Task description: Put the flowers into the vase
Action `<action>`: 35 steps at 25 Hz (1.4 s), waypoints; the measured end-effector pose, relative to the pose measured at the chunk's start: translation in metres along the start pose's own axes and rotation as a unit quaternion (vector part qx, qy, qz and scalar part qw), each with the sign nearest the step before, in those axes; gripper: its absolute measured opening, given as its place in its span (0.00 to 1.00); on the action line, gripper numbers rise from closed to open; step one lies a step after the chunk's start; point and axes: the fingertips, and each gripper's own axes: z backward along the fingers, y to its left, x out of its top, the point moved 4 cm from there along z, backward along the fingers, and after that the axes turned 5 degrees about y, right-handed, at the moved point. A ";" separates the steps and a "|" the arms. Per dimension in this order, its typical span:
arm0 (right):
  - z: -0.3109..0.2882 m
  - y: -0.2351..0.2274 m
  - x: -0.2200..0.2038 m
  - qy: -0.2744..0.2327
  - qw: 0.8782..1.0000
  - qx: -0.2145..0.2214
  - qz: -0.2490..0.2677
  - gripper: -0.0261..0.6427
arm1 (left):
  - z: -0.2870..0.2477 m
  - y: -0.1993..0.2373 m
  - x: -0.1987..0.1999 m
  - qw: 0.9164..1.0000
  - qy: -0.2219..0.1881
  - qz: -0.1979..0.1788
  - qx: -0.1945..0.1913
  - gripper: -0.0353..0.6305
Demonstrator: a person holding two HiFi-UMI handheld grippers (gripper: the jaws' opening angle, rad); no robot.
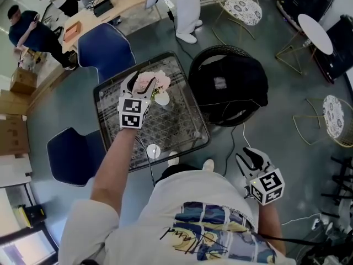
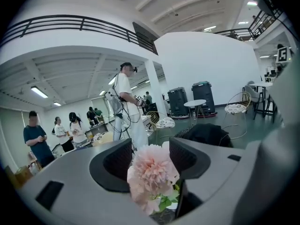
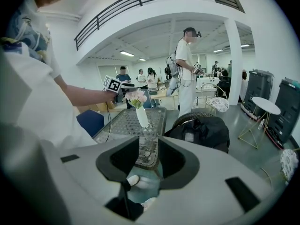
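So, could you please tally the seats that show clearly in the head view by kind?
Blue chairs: 2
Wire chairs with patterned cushions: 2
Dark round wicker seat, with a black bag on it: 1
Total: 5

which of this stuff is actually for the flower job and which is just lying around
For the job:
- pink flowers
- white vase holding them
- left gripper, open around the bloom

Just lying about:
- black bag
- blue chairs
- small white disc on the table
- right gripper, open and empty
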 end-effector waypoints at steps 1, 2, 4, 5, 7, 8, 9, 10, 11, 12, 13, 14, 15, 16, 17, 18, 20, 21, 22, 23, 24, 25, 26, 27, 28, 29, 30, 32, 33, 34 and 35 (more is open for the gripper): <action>0.001 -0.001 -0.001 0.000 1.000 0.002 0.001 0.22 | 0.003 0.000 0.004 1.000 -0.004 0.001 0.002 0.41; 0.002 -0.002 -0.001 -0.001 1.000 0.003 0.002 0.22 | 0.006 0.000 0.008 1.000 -0.010 0.001 0.004 0.42; 0.005 -0.003 -0.003 -0.001 1.000 0.007 0.007 0.22 | 0.015 -0.001 0.018 1.000 -0.026 -0.001 0.013 0.43; 0.006 -0.004 -0.003 -0.002 1.000 0.010 0.010 0.22 | 0.020 -0.002 0.023 0.999 -0.033 -0.003 0.018 0.43; 0.009 -0.007 -0.004 -0.005 1.000 0.016 0.016 0.22 | 0.032 -0.005 0.033 0.999 -0.045 -0.003 0.029 0.43; 0.011 -0.009 -0.004 -0.007 1.000 0.021 0.020 0.22 | 0.038 -0.007 0.038 0.998 -0.051 0.000 0.034 0.43; 0.012 -0.010 -0.005 -0.008 0.999 0.025 0.023 0.22 | 0.046 -0.010 0.043 0.998 -0.057 0.002 0.039 0.43; 0.014 -0.012 -0.006 -0.009 0.999 0.030 0.028 0.22 | 0.054 -0.014 0.049 0.997 -0.063 0.005 0.042 0.43; 0.014 -0.013 -0.006 -0.009 0.999 0.035 0.033 0.22 | 0.063 -0.018 0.053 0.997 -0.068 0.008 0.045 0.43; 0.014 -0.013 -0.007 -0.009 0.998 0.041 0.038 0.22 | 0.073 -0.023 0.057 0.996 -0.072 0.009 0.045 0.43; 0.013 -0.012 -0.008 -0.010 0.998 0.049 0.045 0.22 | 0.084 -0.028 0.060 0.996 -0.073 0.008 0.046 0.43; 0.012 -0.011 -0.009 -0.010 0.997 0.057 0.051 0.22 | 0.095 -0.034 0.060 0.996 -0.070 0.005 0.047 0.43; 0.010 -0.009 -0.011 -0.009 0.996 0.068 0.058 0.22 | 0.106 -0.040 0.059 0.997 -0.062 0.000 0.048 0.43; 0.008 -0.007 -0.013 -0.008 0.995 0.079 0.064 0.22 | 0.116 -0.047 0.056 0.997 -0.052 -0.004 0.051 0.43; 0.005 -0.005 -0.015 -0.007 0.993 0.091 0.072 0.22 | 0.127 -0.052 0.052 0.998 -0.040 -0.003 0.053 0.43; 0.002 -0.002 -0.016 -0.007 0.992 0.103 0.079 0.22 | 0.138 -0.058 0.047 0.998 -0.028 0.001 0.055 0.43; -0.006 0.003 -0.017 -0.008 0.988 0.123 0.093 0.22 | 0.160 -0.070 0.037 0.998 -0.006 0.018 0.053 0.43; -0.010 0.005 -0.017 -0.008 0.987 0.129 0.100 0.22 | 0.170 -0.078 0.032 0.998 0.001 0.029 0.048 0.43; -0.013 0.007 -0.016 -0.008 0.985 0.134 0.106 0.22 | 0.180 -0.086 0.027 0.998 0.007 0.042 0.042 0.43; -0.015 0.009 -0.014 -0.008 0.984 0.137 0.112 0.22 | 0.190 -0.096 0.020 0.998 0.014 0.056 0.033 0.41; -0.015 0.014 -0.012 -0.011 0.983 0.141 0.117 0.22 | 0.199 -0.107 0.012 0.997 0.021 0.070 0.024 0.37; -0.015 0.020 -0.009 -0.015 0.982 0.145 0.123 0.22 | 0.208 -0.117 0.004 0.996 0.029 0.083 0.013 0.31; -0.014 0.028 -0.006 -0.022 0.980 0.148 0.129 0.22 | 0.216 -0.126 -0.004 0.995 0.036 0.097 0.003 0.25; -0.012 0.036 -0.003 -0.028 0.979 0.152 0.136 0.22 | 0.224 -0.135 -0.012 0.993 0.040 0.113 -0.007 0.18; -0.011 0.044 0.000 -0.034 0.977 0.155 0.143 0.22 | 0.232 -0.144 -0.019 0.990 0.040 0.131 -0.019 0.12; -0.010 0.053 0.001 -0.037 0.975 0.160 0.149 0.22 | 0.241 -0.153 -0.024 0.988 0.036 0.148 -0.032 0.08; -0.010 0.063 0.001 -0.038 0.973 0.166 0.153 0.20 | 0.251 -0.160 -0.028 0.985 0.031 0.161 -0.044 0.07; -0.012 0.088 -0.002 -0.034 0.970 0.177 0.162 0.19 | 0.275 -0.171 -0.035 0.983 0.026 0.170 -0.066 0.07; -0.012 0.102 -0.003 -0.033 0.969 0.181 0.167 0.18 | 0.288 -0.176 -0.039 0.982 0.026 0.168 -0.079 0.07; -0.013 0.116 -0.004 -0.033 0.967 0.185 0.173 0.17 | 0.300 -0.181 -0.044 0.981 0.029 0.166 -0.095 0.07; -0.012 0.129 -0.004 -0.034 0.965 0.188 0.179 0.15 | 0.311 -0.187 -0.049 0.979 0.035 0.163 -0.113 0.07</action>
